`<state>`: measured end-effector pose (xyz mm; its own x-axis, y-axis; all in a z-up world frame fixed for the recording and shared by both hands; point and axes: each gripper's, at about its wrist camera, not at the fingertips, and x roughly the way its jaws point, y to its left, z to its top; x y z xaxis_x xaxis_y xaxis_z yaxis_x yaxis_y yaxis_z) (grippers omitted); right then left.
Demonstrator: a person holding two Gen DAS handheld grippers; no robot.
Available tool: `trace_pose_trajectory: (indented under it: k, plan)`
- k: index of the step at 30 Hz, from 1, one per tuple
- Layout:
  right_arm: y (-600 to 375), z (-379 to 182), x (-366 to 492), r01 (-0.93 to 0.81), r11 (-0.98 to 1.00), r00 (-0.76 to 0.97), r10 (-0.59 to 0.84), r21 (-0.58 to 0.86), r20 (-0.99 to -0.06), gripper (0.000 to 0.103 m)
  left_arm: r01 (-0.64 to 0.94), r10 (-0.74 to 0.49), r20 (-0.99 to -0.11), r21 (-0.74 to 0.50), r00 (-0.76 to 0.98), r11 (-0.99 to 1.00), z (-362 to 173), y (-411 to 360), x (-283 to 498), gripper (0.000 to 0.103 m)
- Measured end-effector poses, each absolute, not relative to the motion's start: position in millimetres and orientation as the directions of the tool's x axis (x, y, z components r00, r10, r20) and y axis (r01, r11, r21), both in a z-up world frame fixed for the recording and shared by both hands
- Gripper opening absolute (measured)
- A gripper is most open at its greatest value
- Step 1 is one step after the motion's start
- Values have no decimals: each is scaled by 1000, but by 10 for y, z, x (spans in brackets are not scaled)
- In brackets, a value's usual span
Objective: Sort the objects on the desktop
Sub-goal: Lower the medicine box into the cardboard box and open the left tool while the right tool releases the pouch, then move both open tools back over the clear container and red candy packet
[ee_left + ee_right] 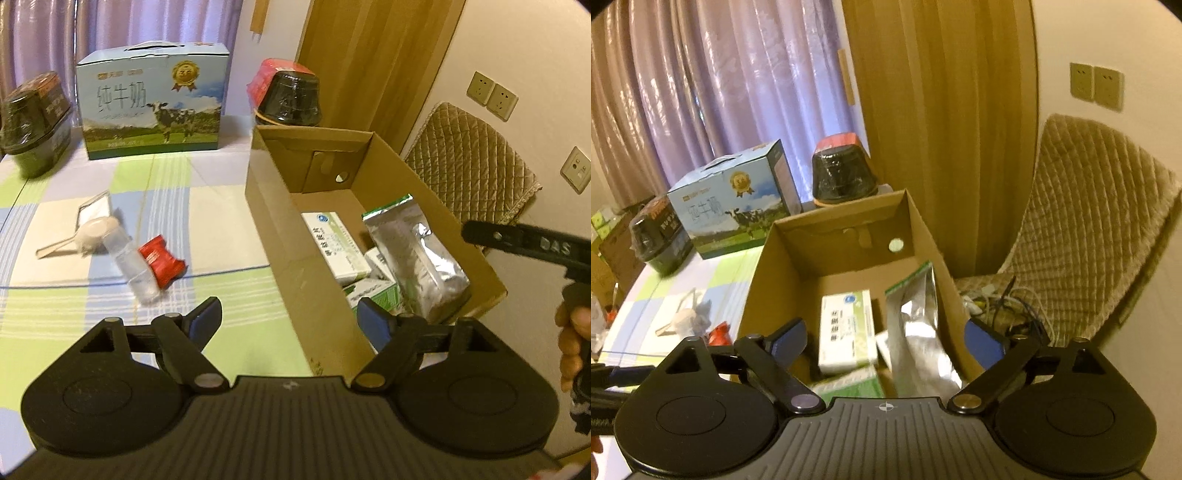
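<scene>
Taking the cardboard box (pixel 280 236) as my landmark and reading from the left: farthest from it, at the table's far left edge, stands a dark wrapped tub (pixel 35 122), then the milk carton (pixel 153 99) with the cow on it.

Nearer me, left of the box on the checked tablecloth (pixel 221 288), lies the small heap I have yet to sort: a clear flat packet (pixel 96 207), a white plastic scoop (pixel 83 238), a clear little bottle (pixel 133 267) lying on its side, and a red sachet (pixel 161 265) touching the bottle on its box side.

I judge all four light. The scoop is stiff, and its handle sticking out away from the box is the obvious place to pinch. The bottle looks smooth and may roll or slip, so I would close across its middle. The sachet is soft and crinkly; I would take it across its body.

My left gripper (pixel 290 321) hovers over the box's near left corner, fingers spread wide and empty. Inside the box sit a white-green medicine carton (pixel 847 328) and a silver foil pouch (pixel 916 332), the pouch against the right wall. My right gripper (pixel 886 343) hangs above them, also wide apart and empty.
</scene>
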<state>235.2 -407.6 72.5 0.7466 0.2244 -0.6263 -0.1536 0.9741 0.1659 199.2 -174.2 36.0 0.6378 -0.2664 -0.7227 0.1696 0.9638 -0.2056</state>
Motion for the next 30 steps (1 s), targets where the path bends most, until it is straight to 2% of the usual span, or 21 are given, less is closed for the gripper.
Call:
trace_pose_trajectory:
  k: [4,7,14,30]
  plan:
    - [-4035,751,2047,-141,970,757,233,196,-611,100,156,-253,-725,-199,641,967,367,-1639,1819,82]
    - [-3949,768,1830,-156,960,751,268,231,-603,101,134,-232,-727,-192,646,972,374,-1539,1681,90]
    - [-3734,784,1450,-178,929,726,346,324,-594,101,83,-183,-737,-170,650,982,359,-1254,1381,102]
    - [-3202,577,884,-231,911,647,406,341,-645,101,-46,-88,-763,-153,641,987,153,-402,809,102]
